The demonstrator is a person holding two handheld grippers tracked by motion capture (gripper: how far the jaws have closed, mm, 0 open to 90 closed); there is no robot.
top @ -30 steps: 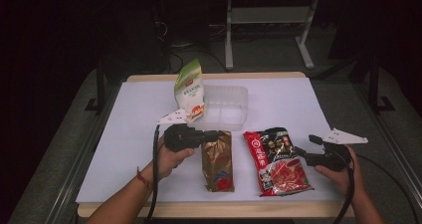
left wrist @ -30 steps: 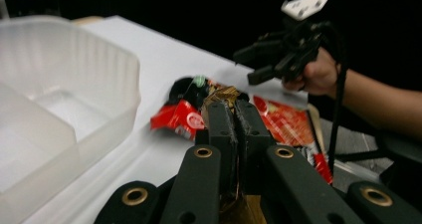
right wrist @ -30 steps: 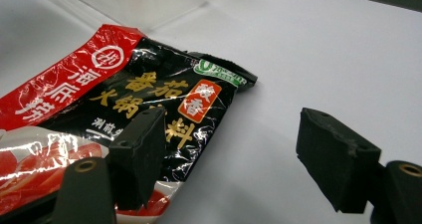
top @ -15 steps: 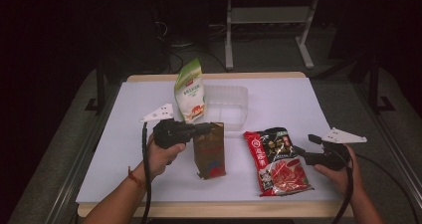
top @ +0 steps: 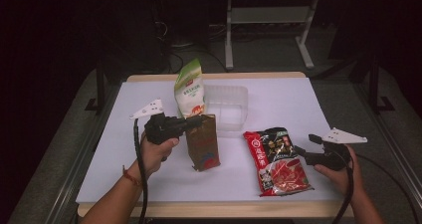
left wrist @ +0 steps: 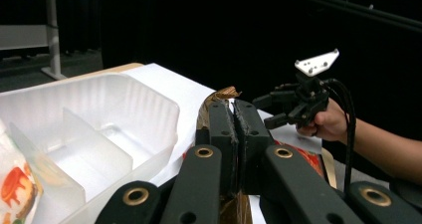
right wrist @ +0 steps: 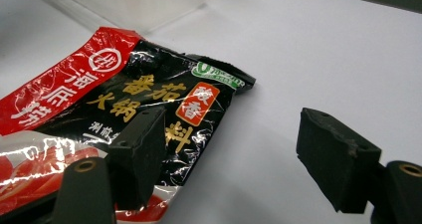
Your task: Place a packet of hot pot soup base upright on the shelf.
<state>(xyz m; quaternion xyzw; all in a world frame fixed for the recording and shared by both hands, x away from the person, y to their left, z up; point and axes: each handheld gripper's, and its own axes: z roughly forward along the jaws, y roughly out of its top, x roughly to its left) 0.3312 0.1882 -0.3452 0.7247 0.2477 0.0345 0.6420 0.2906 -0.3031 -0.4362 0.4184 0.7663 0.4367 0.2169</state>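
Observation:
In the high view my left gripper (top: 198, 120) is shut on the top edge of a brown snack bag (top: 203, 145), which hangs upright with its bottom near the white table. The left gripper view shows the jaws pressed together on the bag's crumpled brown top (left wrist: 222, 94), with the left gripper (left wrist: 234, 115) in front of it. A red and black sauce packet (top: 276, 159) lies flat at the right. My right gripper (top: 304, 153) stands open at the packet's right edge; in the right gripper view one jaw hangs over the packet (right wrist: 124, 97) and nothing sits between the right gripper (right wrist: 234, 129) pads.
A clear divided plastic tray (top: 234, 92) sits at the table's middle back, its near wall (left wrist: 164, 115) close to my left jaws. A green and white pouch (top: 189, 89) stands beside the tray's left. The white table (top: 298, 99) has bare room at far right and left.
The brown bag went from lying flat to hanging upright as my left gripper rose and drew left with it. The right gripper stayed still.

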